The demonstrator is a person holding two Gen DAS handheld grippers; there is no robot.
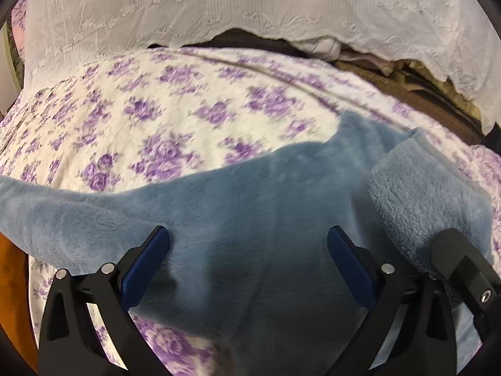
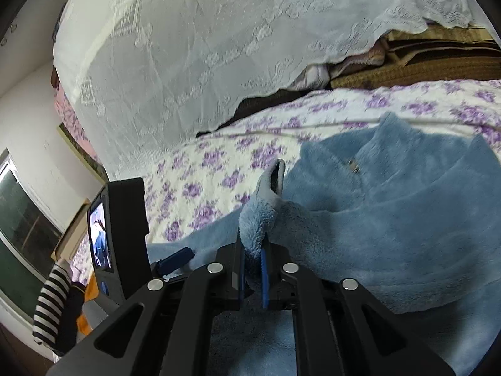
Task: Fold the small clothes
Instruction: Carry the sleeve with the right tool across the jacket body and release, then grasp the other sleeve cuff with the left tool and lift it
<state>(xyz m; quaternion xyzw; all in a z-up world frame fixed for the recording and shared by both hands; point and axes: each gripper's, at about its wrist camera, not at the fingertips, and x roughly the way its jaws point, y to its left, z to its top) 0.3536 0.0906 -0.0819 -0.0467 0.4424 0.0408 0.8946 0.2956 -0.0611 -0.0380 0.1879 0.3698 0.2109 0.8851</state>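
Note:
A blue fleece garment [image 1: 250, 219] lies spread on a quilt printed with purple flowers [image 1: 141, 119]. My left gripper [image 1: 249, 241] is open just above the garment's middle, with nothing between its blue pads [image 1: 156, 250]. At the right of that view my right gripper [image 1: 457, 260] holds up a turned-over flap of the fleece [image 1: 422, 194]. In the right wrist view the right gripper [image 2: 253, 250] is shut on that fuzzy fold [image 2: 260, 219], which sticks up between its pads. The rest of the garment [image 2: 391, 203], with its collar, spreads to the right. One pad of the left gripper [image 2: 177, 257] shows at the left.
A white lace cloth [image 1: 250, 9] hangs over stacked brown bedding [image 1: 422, 94] behind the quilt. A striped sleeve [image 2: 50, 307] and a window [image 2: 18, 219] are at the left in the right wrist view. Something orange [image 1: 12, 282] sits at the quilt's left edge.

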